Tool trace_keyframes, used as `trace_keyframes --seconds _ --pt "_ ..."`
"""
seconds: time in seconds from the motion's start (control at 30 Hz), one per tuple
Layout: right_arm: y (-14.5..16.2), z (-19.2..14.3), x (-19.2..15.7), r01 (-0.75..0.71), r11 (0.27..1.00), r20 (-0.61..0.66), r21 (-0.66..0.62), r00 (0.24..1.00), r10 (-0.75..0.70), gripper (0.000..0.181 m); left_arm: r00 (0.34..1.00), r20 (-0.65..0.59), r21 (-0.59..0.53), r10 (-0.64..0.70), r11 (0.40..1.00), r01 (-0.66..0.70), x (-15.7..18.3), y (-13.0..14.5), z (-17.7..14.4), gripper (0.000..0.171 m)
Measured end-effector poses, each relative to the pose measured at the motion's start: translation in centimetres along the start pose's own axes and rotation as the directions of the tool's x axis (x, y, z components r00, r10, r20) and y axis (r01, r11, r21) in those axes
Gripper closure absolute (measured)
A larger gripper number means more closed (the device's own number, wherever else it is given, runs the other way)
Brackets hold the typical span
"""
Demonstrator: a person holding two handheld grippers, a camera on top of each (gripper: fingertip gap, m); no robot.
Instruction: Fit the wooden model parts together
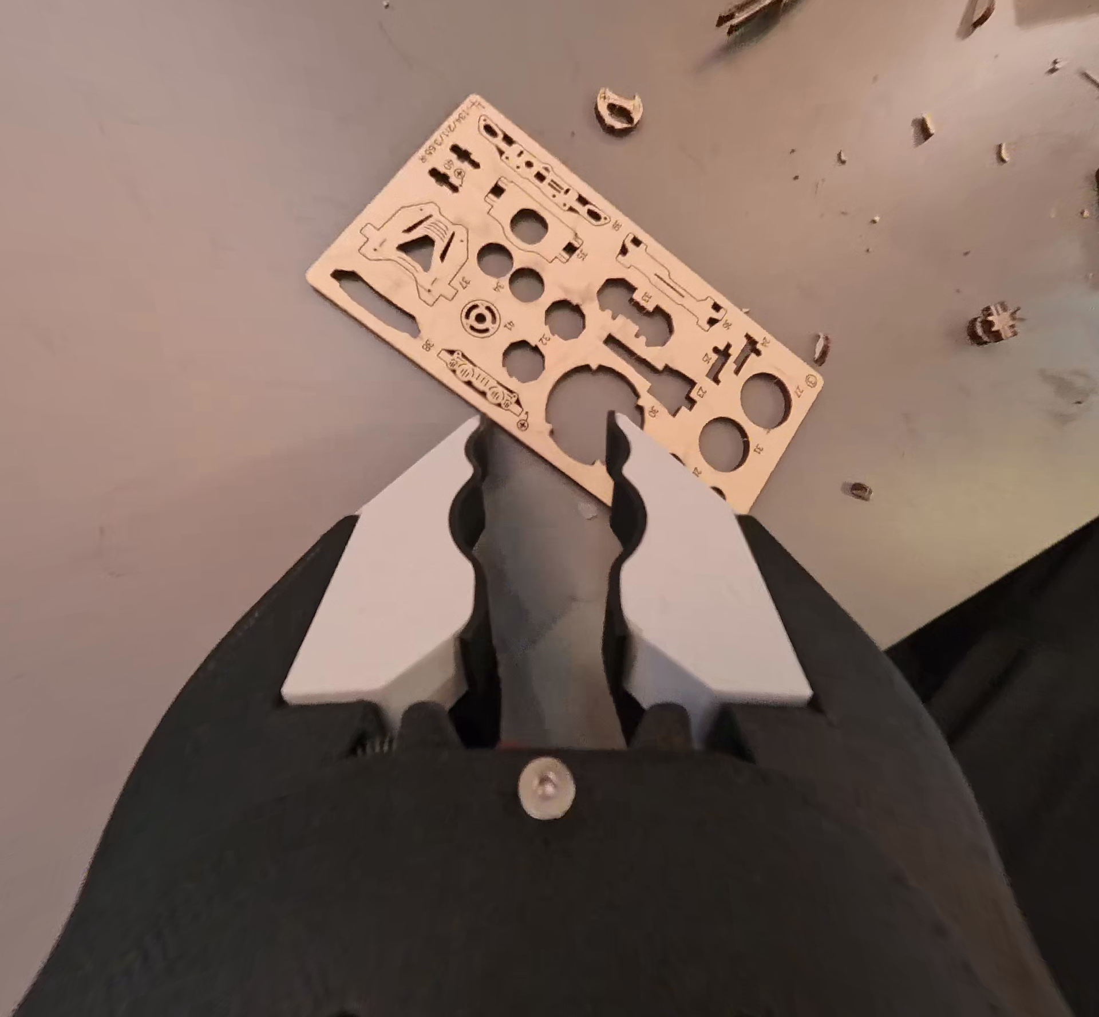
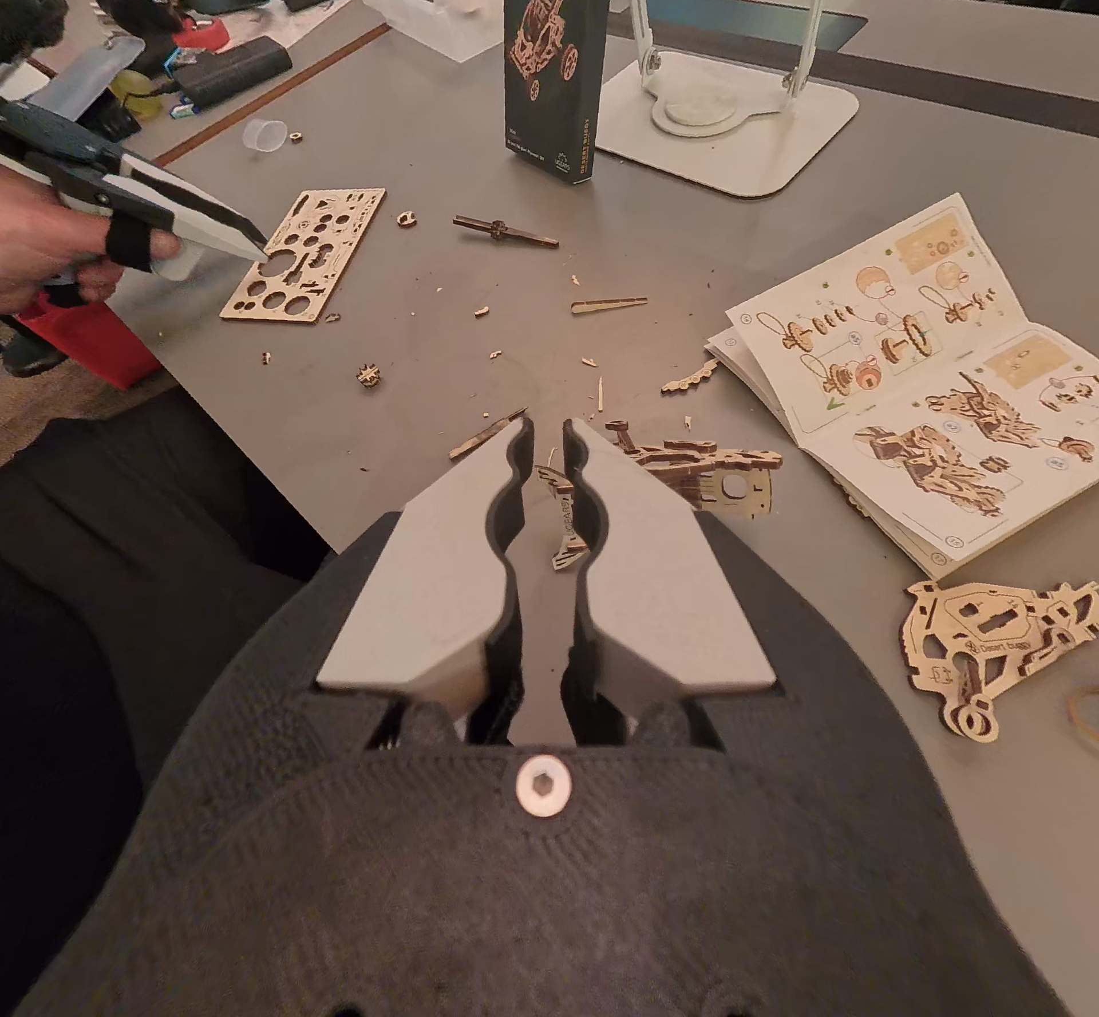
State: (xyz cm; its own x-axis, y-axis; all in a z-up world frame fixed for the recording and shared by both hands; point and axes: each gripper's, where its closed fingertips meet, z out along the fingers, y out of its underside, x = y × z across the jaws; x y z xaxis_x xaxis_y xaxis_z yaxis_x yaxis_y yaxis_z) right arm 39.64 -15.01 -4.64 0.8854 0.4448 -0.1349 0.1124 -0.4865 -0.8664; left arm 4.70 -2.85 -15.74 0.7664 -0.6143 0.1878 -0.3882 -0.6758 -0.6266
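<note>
A flat wooden parts sheet [image 1: 535, 286] with several punched-out holes lies on the grey table; it also shows in the right wrist view [image 2: 303, 256]. My left gripper [image 1: 547, 423] is open just above the sheet's near edge, its right fingertip over the big round hole. It shows from the side in the right wrist view [image 2: 256, 248], held in a hand. My right gripper [image 2: 547, 426] hangs above the table with a narrow gap between its jaws. A small curved wooden piece [image 2: 565, 518] shows through that gap, partly hidden by the right finger. A part-built chassis [image 2: 713, 471] lies just right of it.
A buggy body panel [image 2: 999, 649], an open instruction booklet [image 2: 928, 393], a black box [image 2: 556, 48] and a white stand base [image 2: 725, 120] are on the table. An axle with a gear [image 2: 505, 233], a small gear [image 2: 369, 375], a wedge [image 2: 606, 305] and wood scraps lie scattered. Tip to tip, the grippers are about 40 centimetres apart.
</note>
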Motion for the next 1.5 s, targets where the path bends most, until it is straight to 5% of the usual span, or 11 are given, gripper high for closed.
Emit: trace_keyframes --seconds 0.1,0.27,0.47,0.63,0.93,1.2,1.3,1.5 --pt "0.0 0.0 0.0 -0.003 1.0 0.001 0.0 1.0 0.003 0.175 1.0 0.016 -0.012 0.011 1.0 -0.011 0.0 0.1 0.2 0.158" --pt "0.0 0.0 0.0 -0.001 1.0 0.001 0.0 1.0 0.001 0.175 1.0 0.015 0.016 0.013 1.0 -0.013 0.0 -0.1 0.2 0.171" --pt "0.0 0.0 0.1 -0.001 1.0 -0.003 0.002 1.0 0.001 0.175 1.0 0.003 0.026 0.006 1.0 -0.006 0.2 -0.2 0.2 0.171" --pt "0.0 0.0 0.1 -0.001 1.0 -0.001 0.003 1.0 0.001 0.175 0.997 -0.045 0.02 -0.058 0.998 0.059 1.1 -0.5 0.3 0.133" --pt "-0.2 -0.1 0.0 0.0 1.0 0.002 0.009 1.0 0.0 0.175 0.999 0.019 0.055 0.038 0.998 -0.039 1.2 -1.1 1.4 0.171" --pt "-0.2 -0.2 0.1 -0.004 1.0 0.004 0.014 1.0 0.004 0.176 0.998 -0.004 0.032 0.062 0.998 -0.062 1.3 -1.0 1.2 0.171" --pt "-0.2 -0.2 0.1 -0.005 1.0 0.004 0.012 1.0 0.005 0.175 0.998 -0.059 0.037 -0.004 0.999 0.006 2.2 -1.2 0.8 0.153" --pt "0.0 0.0 0.0 -0.007 1.0 0.011 0.007 1.0 0.007 0.175 0.999 0.025 0.053 0.023 0.998 -0.025 2.9 -0.8 1.6 0.15"
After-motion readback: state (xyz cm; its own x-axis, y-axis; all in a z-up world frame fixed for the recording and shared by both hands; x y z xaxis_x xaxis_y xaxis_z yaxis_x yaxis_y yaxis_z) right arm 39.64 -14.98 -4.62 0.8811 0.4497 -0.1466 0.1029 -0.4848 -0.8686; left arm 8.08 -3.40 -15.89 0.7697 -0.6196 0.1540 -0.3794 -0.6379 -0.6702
